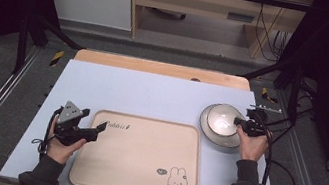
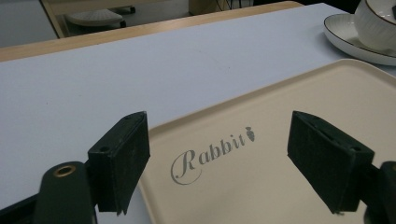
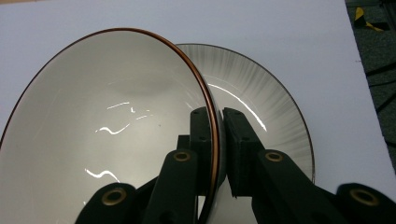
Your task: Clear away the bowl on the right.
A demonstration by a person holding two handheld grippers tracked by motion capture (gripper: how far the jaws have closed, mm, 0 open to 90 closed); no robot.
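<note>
A white bowl with a brown rim stands on a white ribbed plate at the right of the table. My right gripper is shut on the bowl's near rim, one jaw inside and one outside. From above, the bowl and plate lie just right of the tray, with the right gripper at the bowl's right edge. My left gripper stands open over the left edge of the beige tray. Between its jaws shows the tray's "Rabbit" lettering, and nothing is held in the left gripper.
The tray has a rabbit drawing at its near right corner. A pale blue mat covers the table, with a wooden strip along the far edge. Cables trail off the right side.
</note>
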